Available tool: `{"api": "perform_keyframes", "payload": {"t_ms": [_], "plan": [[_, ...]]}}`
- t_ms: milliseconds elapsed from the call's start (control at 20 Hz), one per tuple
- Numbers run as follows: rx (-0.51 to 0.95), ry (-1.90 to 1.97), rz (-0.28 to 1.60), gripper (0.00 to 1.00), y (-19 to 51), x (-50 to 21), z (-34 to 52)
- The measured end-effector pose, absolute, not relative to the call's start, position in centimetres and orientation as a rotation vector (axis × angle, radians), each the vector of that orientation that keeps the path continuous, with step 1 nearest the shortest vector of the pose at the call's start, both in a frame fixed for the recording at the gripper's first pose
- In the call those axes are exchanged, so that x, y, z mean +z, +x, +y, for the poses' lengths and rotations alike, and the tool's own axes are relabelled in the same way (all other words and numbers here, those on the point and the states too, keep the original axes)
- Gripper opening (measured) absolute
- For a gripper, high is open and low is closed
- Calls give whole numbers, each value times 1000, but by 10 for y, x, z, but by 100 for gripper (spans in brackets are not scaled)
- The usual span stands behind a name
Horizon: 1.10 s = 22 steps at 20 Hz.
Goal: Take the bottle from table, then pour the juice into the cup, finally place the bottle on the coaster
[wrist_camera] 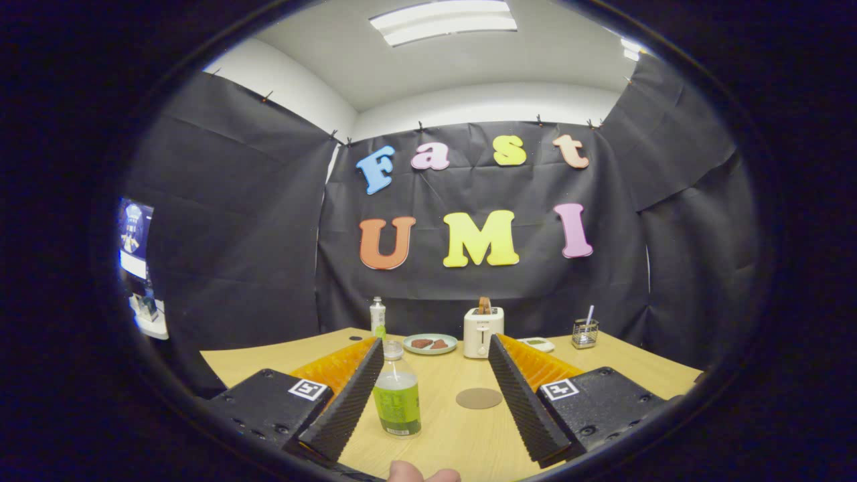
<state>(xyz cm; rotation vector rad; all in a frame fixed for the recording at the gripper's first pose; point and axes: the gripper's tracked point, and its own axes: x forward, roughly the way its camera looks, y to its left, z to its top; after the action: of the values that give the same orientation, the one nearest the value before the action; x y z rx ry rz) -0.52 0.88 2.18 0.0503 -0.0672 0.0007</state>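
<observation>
One thing matters for the grab: the juice bottle (397, 391) stands upright on the wooden table (622, 365), inside the gap between the fingers but hard over to the left side, right beside the left finger (345, 402) and maybe brushing it, can't tell for sure. The right finger (525, 402) is well apart from it. So the gripper (435, 351) is spread wide, nothing pinched, and it's off-centre relative to the bottle. Long axis of the bottle is vertical, cap up, green label on the lower half, pale liquid above it. My guess is the gripper wants to slide left a bit before closing, otherwise the right finger has to sweep all the way across and could shove or tip the bottle rather than clamp it. The round brown coaster (479, 398) lies flat on the table just to the right of the bottle, also between the fingers, nearer the right one, so the drop-off spot is close. A cup I can't pick out for certain. Further back there's a white toaster (483, 333), a plate (430, 344) with something brown on it, and a second small bottle (377, 316) near the wall. Bits of the person's fingertips (422, 474) poke in below the gripper.
</observation>
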Motion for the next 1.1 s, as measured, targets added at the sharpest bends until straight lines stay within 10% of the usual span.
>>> {"api": "perform_keyframes", "payload": {"t_ms": [1100], "plan": [[-32,48,23,100,-9,-13,22]]}}
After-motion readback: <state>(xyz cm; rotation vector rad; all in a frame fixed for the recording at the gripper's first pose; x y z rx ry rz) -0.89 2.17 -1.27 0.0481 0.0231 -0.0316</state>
